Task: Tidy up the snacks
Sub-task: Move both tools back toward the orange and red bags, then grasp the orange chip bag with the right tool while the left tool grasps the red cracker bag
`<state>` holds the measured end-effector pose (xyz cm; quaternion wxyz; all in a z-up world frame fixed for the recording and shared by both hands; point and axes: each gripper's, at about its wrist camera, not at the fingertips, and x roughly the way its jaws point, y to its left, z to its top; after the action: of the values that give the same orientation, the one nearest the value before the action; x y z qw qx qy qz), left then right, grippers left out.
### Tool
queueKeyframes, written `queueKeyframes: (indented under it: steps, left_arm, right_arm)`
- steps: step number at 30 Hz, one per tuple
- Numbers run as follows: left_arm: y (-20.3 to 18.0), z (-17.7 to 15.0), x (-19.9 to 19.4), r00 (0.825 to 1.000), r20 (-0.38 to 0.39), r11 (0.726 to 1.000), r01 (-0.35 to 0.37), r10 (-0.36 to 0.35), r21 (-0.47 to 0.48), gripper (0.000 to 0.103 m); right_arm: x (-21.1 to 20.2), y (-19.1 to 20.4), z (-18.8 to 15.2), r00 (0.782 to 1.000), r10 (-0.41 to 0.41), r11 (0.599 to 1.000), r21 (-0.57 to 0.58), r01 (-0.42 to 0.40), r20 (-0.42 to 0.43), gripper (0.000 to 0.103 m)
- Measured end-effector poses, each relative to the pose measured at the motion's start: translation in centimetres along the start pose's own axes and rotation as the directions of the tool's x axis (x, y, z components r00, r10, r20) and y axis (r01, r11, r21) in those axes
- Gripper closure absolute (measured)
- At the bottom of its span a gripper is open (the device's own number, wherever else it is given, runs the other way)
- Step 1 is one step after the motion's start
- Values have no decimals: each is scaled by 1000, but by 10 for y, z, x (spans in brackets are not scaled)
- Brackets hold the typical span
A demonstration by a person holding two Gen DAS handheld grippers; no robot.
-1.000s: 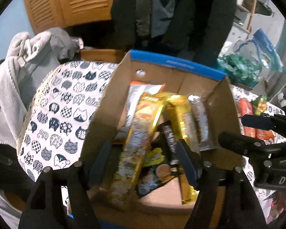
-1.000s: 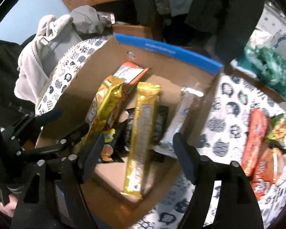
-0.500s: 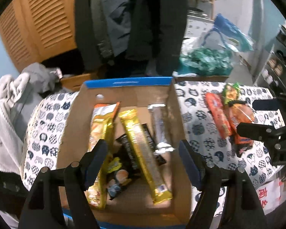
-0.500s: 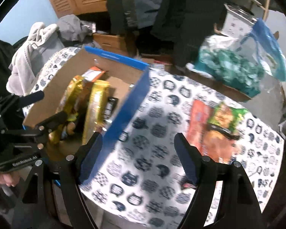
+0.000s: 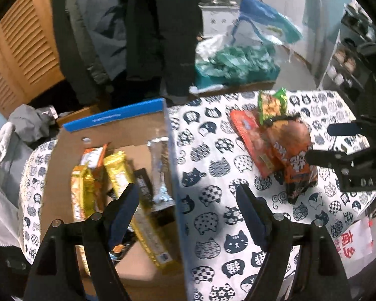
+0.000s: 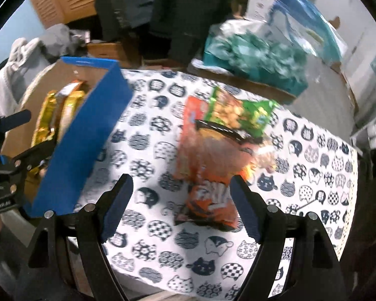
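A blue-edged cardboard box [image 5: 112, 119] [image 6: 87, 135] at the table's left holds several snacks, among them gold bars [image 5: 117, 173] and a silver packet [image 5: 160, 150]. On the cat-print cloth to its right lie an orange chip bag [image 5: 293, 155] [image 6: 213, 165], a flat red-orange packet [image 5: 250, 140] and a green packet [image 5: 272, 102] [image 6: 238, 111]. My left gripper [image 5: 188, 208] is open and empty over the box's right wall. My right gripper [image 6: 180, 205] is open and empty, just short of the orange bag; it also shows in the left wrist view [image 5: 338, 143].
The cat-print tablecloth [image 6: 163, 245] covers the table up to its near and right edges. A teal plastic bag [image 6: 250, 57] lies on a box behind the table. Dark coats [image 5: 163, 37] hang at the back and grey clothes [image 5: 2, 175] are piled at the left.
Both grippers have swung right, from over the box toward the cloth. The right gripper now faces the orange bag. Both stayed open.
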<state>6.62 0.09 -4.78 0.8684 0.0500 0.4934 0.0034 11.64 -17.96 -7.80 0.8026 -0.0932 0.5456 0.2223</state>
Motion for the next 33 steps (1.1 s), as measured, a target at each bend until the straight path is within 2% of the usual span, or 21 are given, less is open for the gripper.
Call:
queueKeyframes:
  steps: [9,22,26,28,30,33]
  left_arm:
    - [-28,6,25,999,-46,999,12,-10,47,22]
    - [-36,12,65,995,-102,1000,22,-21,17,22]
    - [-37,11,74,992,-127,1000,22,-20,16,22]
    - [-39,11,76,991,-132,1000,25,-23,15,22]
    - [-40,13,77,991,-135,1000,26,-24,13,22]
    - [-45,14,78,990,-138,999,38,-37,9,22]
  right_arm:
    - [43,-40,-7,998,34,993,116,-28,-52,24]
    - [94,-42,-11,994,-10,996,91,20,-111,24]
    - [102,-44,-12,994,3,996,86,6,-113,25]
    - [104,-47,-12,994,8,997,81,1,-112,38]
    - [104,-49,-13,995,15,997,79,-8,-100,46]
    - [98,-54,-18,995,20,997,77,-13,-95,53]
